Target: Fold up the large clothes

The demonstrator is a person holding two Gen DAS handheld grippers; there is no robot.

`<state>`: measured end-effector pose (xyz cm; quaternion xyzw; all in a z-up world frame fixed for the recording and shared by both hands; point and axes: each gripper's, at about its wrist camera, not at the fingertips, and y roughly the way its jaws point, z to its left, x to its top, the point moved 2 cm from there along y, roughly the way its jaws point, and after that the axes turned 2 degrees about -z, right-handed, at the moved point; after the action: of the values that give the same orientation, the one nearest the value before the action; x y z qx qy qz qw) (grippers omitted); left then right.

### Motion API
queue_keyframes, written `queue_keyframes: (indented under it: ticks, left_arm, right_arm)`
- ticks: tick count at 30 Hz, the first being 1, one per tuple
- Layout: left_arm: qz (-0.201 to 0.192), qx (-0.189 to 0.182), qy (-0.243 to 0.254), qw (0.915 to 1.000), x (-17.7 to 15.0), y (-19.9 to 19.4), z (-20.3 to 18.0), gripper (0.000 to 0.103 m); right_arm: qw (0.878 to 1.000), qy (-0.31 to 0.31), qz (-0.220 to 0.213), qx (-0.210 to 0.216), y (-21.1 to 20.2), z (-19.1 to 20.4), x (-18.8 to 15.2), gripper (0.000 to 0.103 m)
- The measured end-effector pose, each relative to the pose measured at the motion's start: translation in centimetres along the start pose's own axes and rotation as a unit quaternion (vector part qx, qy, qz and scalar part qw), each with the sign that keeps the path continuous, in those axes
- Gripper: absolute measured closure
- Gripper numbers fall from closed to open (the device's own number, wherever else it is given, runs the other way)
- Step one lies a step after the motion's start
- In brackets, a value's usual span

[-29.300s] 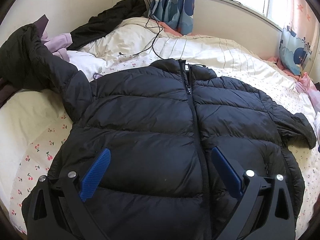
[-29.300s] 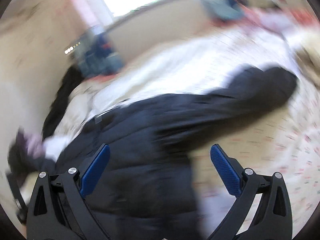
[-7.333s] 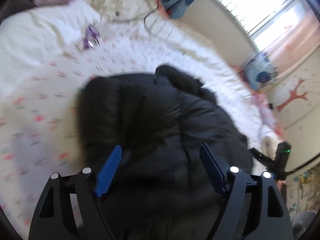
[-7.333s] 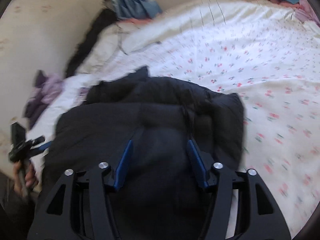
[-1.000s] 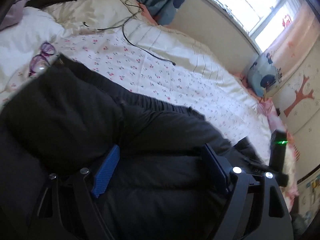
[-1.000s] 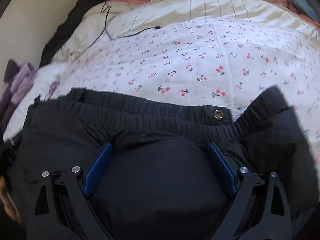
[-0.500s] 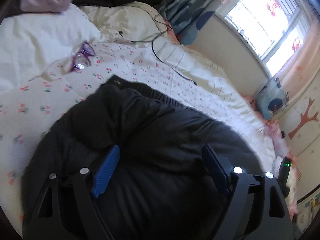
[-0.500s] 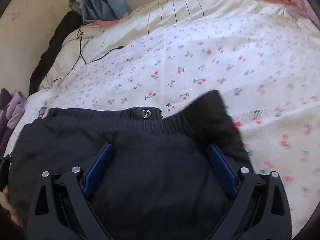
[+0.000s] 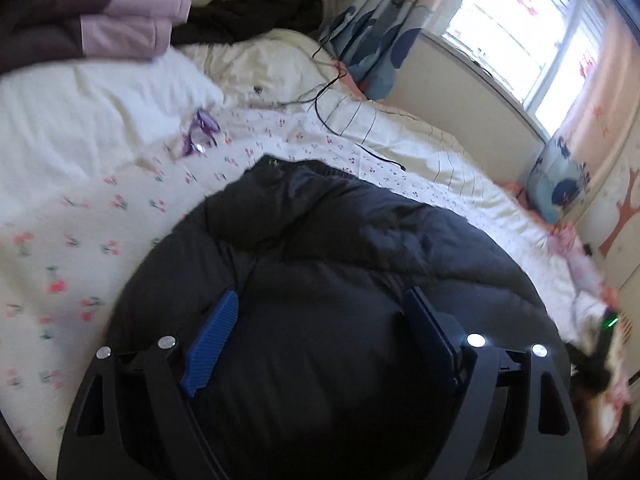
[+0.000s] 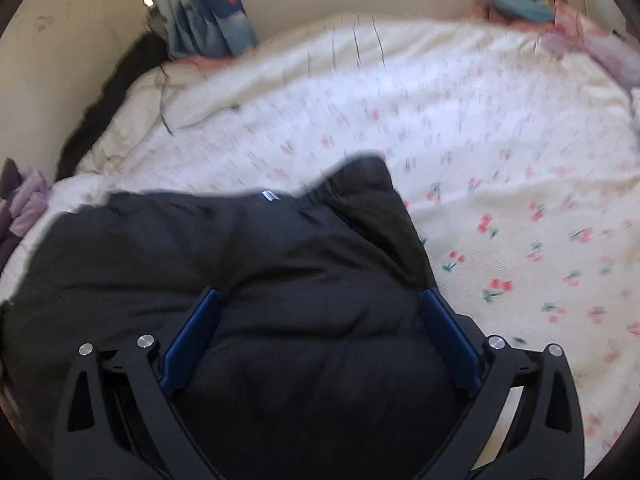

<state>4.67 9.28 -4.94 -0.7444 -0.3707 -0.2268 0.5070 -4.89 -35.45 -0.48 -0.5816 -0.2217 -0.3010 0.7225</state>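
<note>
Padding and loft define the black puffer jacket (image 9: 332, 264), which is seen gathered into a rounded bundle on the cherry-print bed sheet (image 9: 80, 216), its elasticated hem and a metal snap (image 10: 271, 196) turned toward the far side. The left gripper (image 9: 320, 340) is held over the bundle with its blue fingers (image 9: 212, 340) spread wide, and the right gripper (image 10: 320, 336) is shown likewise, jaws wide apart; nothing is pinched by either, though contact of the pads with the fabric cannot be ruled out.

The garment is judged to be light for its bulk, soft and springy, with a smooth shell that is likely to slide against itself. A fold that is merely laid down can be expected to puff back open, so air would have to be pressed out. Hold is best taken at firmer places: the stitched hem band near the snap, a quilting seam, or a doubled edge at the right corner (image 10: 380, 208), not the slick swell of a filled panel. Purple glasses (image 9: 200, 136) and a black cable (image 9: 340, 120) are seen on the bedding beyond, well apart from the jacket.
</note>
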Motion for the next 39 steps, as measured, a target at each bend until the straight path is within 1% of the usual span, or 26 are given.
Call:
queue_keyframes:
  ticks: [1, 3, 4, 5, 6, 7, 9, 11, 12, 13, 14, 15, 16, 19, 21, 22, 24, 25, 26, 30, 32, 33, 34, 36, 37, 39]
  left_arm:
    - [-0.007, 0.009, 0.019, 0.9998, -0.4, -1.0, -0.4, 0.02]
    - [-0.012, 0.02, 0.04, 0.9989, -1.0, -2.2, -0.7, 0.019]
    - [-0.014, 0.025, 0.051, 0.9983, -1.4, -2.7, -0.9, 0.018]
    - [-0.015, 0.028, 0.058, 0.9978, -1.6, -3.0, -1.0, 0.018]
    - [-0.018, 0.032, 0.066, 0.9971, -1.9, -3.3, -1.2, 0.018]
    - [-0.02, 0.034, 0.072, 0.9966, -2.1, -3.5, -1.3, 0.018]
    - [-0.024, 0.038, 0.083, 0.9955, -2.6, -3.8, -1.4, 0.016]
    - [-0.028, 0.041, 0.091, 0.9946, -3.1, -3.8, -1.4, 0.016]
    - [-0.03, 0.04, 0.095, 0.9942, -3.4, -3.7, -1.4, 0.016]
    - [-0.035, 0.033, 0.097, 0.9941, -3.7, -3.8, -1.3, 0.016]
    - [-0.041, 0.032, 0.099, 0.9937, -3.8, -3.9, -1.3, 0.016]
    - [-0.043, 0.032, 0.104, 0.9931, -4.0, -4.0, -1.2, 0.016]
    - [-0.042, 0.031, 0.107, 0.9929, -4.1, -4.0, -1.2, 0.016]
    - [-0.041, 0.028, 0.112, 0.9925, -4.5, -4.0, -1.2, 0.016]
    - [-0.038, 0.036, 0.116, 0.9918, -4.6, -4.1, -1.4, 0.016]
    - [-0.038, 0.039, 0.117, 0.9916, -4.7, -4.2, -1.5, 0.016]
    - [-0.035, 0.045, 0.118, 0.9914, -5.1, -4.9, -1.6, 0.016]
    - [-0.035, 0.047, 0.122, 0.9908, -5.3, -5.3, -1.7, 0.016]
    - [-0.034, 0.049, 0.127, 0.9901, -5.4, -5.6, -1.8, 0.016]
    - [-0.027, 0.06, 0.151, 0.9863, -6.3, -7.3, -2.2, 0.016]
    - [-0.018, 0.054, 0.149, 0.9873, -6.5, -8.3, -2.2, 0.016]
    - [-0.011, 0.045, 0.141, 0.989, -6.7, -9.0, -2.0, 0.016]
    - [-0.005, 0.035, 0.132, 0.9907, -6.7, -9.4, -1.8, 0.016]
    - [0.01, 0.007, 0.085, 0.9963, -7.1, -11.0, -0.3, 0.016]
    - [0.018, -0.006, 0.056, 0.9982, -7.3, -11.9, 0.8, 0.016]
    - [0.032, -0.022, 0.006, 0.9992, -7.8, -13.1, 2.8, 0.016]
  right_arm:
    - [1.0, -0.005, -0.017, 0.009, -1.1, 0.6, 0.0, 0.007]
    - [0.998, -0.039, -0.047, 0.032, -4.1, 4.0, 0.4, 0.007]
    - [0.996, -0.052, -0.051, 0.043, -4.8, 5.4, 0.7, 0.007]
    - [0.994, -0.078, -0.052, 0.06, -5.4, 8.1, 1.3, 0.007]
    - [0.992, -0.094, -0.053, 0.068, -5.6, 9.7, 1.6, 0.007]
    - [0.989, -0.116, -0.054, 0.08, -5.6, 12.1, 2.1, 0.007]
    - [0.984, -0.144, -0.047, 0.095, -4.3, 16.2, 2.6, 0.007]
    - [0.982, -0.167, -0.018, 0.087, -1.2, 18.9, 1.8, 0.007]
    - [0.98, -0.184, 0.009, 0.071, 0.9, 19.7, 0.8, 0.007]
    - [0.976, -0.204, 0.043, 0.056, 3.6, 20.4, -1.0, 0.007]
    - [0.976, -0.203, 0.042, 0.06, 4.4, 20.4, -1.9, 0.007]
    - [0.978, -0.195, 0.032, 0.064, 4.7, 20.2, -2.1, 0.007]
    - [0.979, -0.193, 0.035, 0.065, 4.9, 20.2, -2.1, 0.007]
    - [0.978, -0.186, 0.052, 0.078, 5.0, 19.6, -2.1, 0.007]
    - [0.977, -0.178, 0.074, 0.087, 5.0, 18.9, -1.7, 0.007]
    - [0.977, -0.174, 0.085, 0.092, 4.3, 18.6, -1.5, 0.007]
    - [0.977, -0.156, 0.087, 0.115, 2.4, 17.8, -1.7, 0.007]
    - [0.977, -0.139, 0.082, 0.136, 0.5, 17.0, -1.8, 0.007]
    - [0.978, -0.131, 0.078, 0.145, -1.0, 16.4, -2.3, 0.007]
    - [0.979, -0.11, 0.084, 0.15, -6.3, 12.8, -4.7, 0.007]
    - [0.981, -0.072, 0.104, 0.148, -8.7, 9.6, -6.8, 0.007]
    - [0.981, -0.049, 0.111, 0.153, -9.7, 8.3, -7.7, 0.007]
    - [0.979, -0.013, 0.113, 0.168, -11.0, 6.5, -8.8, 0.007]
    - [0.974, 0.048, 0.106, 0.192, -13.3, 3.7, -10.4, 0.007]
    - [0.969, 0.091, 0.1, 0.205, -14.7, 1.9, -11.4, 0.007]
    - [0.96, 0.143, 0.098, 0.219, -16.2, -0.5, -12.7, 0.007]
